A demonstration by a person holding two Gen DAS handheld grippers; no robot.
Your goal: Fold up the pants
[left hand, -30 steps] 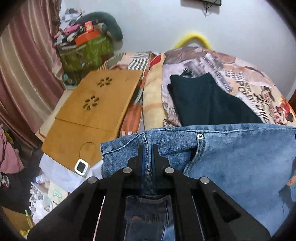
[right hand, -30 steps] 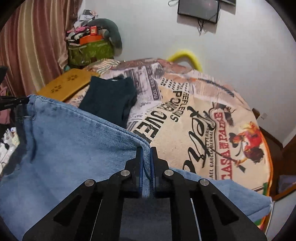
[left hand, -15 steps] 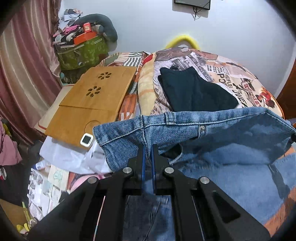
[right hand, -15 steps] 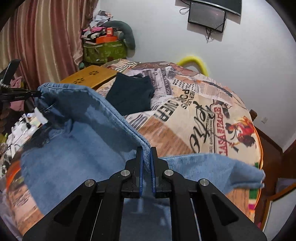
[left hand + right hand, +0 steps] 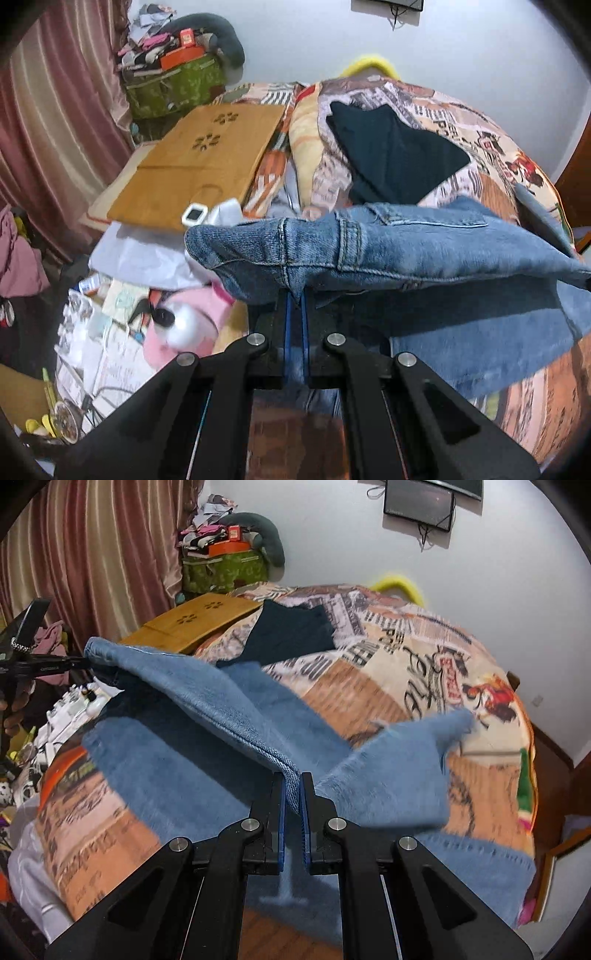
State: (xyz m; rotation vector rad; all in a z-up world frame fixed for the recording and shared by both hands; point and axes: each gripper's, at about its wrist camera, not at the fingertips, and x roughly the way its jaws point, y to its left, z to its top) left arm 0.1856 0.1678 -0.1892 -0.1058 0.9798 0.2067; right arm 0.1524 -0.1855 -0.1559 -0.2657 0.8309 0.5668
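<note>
A pair of blue jeans (image 5: 406, 243) hangs stretched between my two grippers above a bed with a printed cover (image 5: 443, 672). My left gripper (image 5: 294, 299) is shut on the waistband end, near a belt loop. In the right wrist view my right gripper (image 5: 291, 786) is shut on the folded denim edge of the jeans (image 5: 207, 701), and the left gripper (image 5: 55, 664) shows at the far left holding the other end. The lower legs drape blurred over the cover, one leg end (image 5: 413, 760) flapping to the right.
A dark folded garment (image 5: 391, 155) lies further back on the bed. A wooden lap table (image 5: 199, 162) sits at the bed's left side with a small white device (image 5: 194, 213). A pink plush (image 5: 184, 325), papers and clutter lie below left; curtains (image 5: 92, 554) hang behind.
Both grippers have drawn back toward the bed's near edge with the jeans, which now sag lower and show the back side of the waistband. More bed cover shows beyond the denim.
</note>
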